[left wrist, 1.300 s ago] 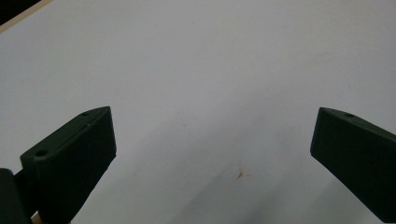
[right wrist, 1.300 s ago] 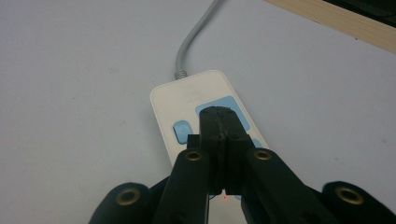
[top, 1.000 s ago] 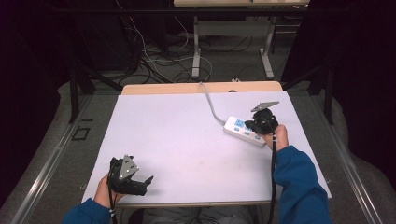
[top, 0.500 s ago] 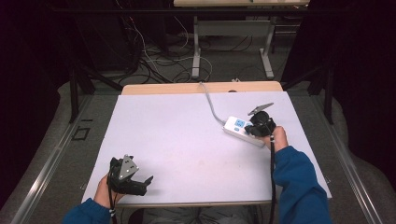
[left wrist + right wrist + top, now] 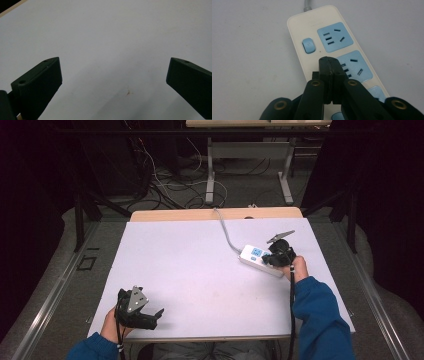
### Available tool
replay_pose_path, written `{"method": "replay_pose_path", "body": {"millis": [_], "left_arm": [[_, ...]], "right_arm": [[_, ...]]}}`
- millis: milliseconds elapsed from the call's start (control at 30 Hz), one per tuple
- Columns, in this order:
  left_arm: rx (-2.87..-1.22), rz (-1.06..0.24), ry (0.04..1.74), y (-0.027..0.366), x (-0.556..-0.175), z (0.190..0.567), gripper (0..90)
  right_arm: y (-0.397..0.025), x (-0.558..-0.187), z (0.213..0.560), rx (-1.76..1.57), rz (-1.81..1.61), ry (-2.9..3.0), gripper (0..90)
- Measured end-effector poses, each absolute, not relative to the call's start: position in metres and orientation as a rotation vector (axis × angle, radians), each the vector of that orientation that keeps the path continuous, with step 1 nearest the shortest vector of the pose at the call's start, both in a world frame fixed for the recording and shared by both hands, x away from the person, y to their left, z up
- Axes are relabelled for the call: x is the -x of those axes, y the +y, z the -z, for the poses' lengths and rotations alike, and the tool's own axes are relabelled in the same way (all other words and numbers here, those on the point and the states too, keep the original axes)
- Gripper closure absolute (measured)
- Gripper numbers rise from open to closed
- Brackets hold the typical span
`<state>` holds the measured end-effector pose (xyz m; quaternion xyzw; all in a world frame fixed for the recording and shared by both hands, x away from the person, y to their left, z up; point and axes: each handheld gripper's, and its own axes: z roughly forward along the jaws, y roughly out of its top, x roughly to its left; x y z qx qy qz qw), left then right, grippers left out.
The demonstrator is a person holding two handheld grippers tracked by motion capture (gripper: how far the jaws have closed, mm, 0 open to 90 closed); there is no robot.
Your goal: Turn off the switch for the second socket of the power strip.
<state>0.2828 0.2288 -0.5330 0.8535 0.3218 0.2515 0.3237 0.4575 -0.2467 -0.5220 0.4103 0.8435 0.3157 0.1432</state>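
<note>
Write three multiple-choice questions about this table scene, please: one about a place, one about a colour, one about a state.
1. Where on the table does the power strip lie?
A. Near the left front corner
B. On the right side, by the right gripper
C. In the middle

2. What colour are the socket panels on the strip?
A. Red
B. Green
C. Blue

3. How do the jaws of the left gripper stand?
A. Wide apart, nothing between them
B. Pressed together
C. Clamped on the strip

Answers:
1 B, the high view shows the strip on the right side under that gripper.
2 C, the right gripper view shows blue panels on a white body.
3 A, the left gripper view shows bare table between the jaws.
</note>
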Motion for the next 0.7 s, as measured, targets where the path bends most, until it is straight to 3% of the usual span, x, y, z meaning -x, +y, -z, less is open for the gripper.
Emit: {"method": "replay_pose_path", "body": {"millis": [700], "left_arm": [[-2.242,-0.659,0.842,0.2284,-0.2831,0.5333,0.2]], "right_arm": [[-0.2479,-0.4562,0.5222,-1.231,-0.926,2.430,90.0]]}}
